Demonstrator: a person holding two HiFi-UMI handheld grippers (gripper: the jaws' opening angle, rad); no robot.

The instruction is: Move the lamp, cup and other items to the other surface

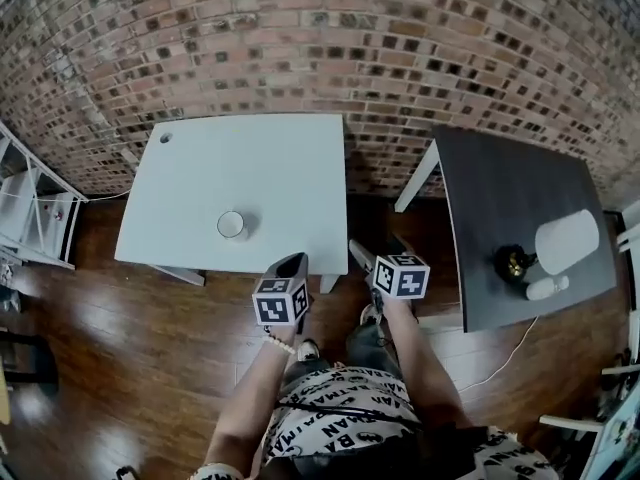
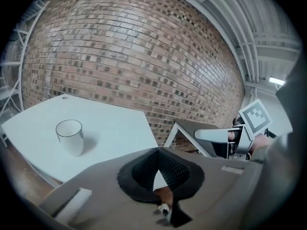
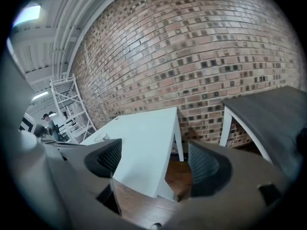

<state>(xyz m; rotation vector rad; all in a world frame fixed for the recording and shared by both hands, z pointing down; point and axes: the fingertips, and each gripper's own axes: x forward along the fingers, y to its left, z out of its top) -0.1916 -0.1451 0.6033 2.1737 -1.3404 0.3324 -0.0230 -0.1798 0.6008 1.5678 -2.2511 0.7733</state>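
A white cup [image 1: 231, 225] stands on the white table [image 1: 290, 168] near its front edge. On the dark table [image 1: 500, 188] to the right is the lamp, with a white shade [image 1: 567, 240] and a black base [image 1: 515, 262], and a small white rounded object [image 1: 547, 288] lies beside it. My left gripper [image 1: 293, 264] hovers off the white table's front edge, shut and empty [image 2: 158, 152], with the cup [image 2: 70, 135] ahead to the left. My right gripper [image 1: 375, 253] hangs over the gap between the tables, open with nothing between its pads [image 3: 156, 162].
A brick wall [image 1: 320, 38] runs behind both tables. A white shelf unit [image 1: 30, 208] stands at the far left. A white cable [image 1: 500, 363] trails on the wooden floor [image 1: 120, 368] below the dark table. A metal rack [image 3: 62, 104] stands further off.
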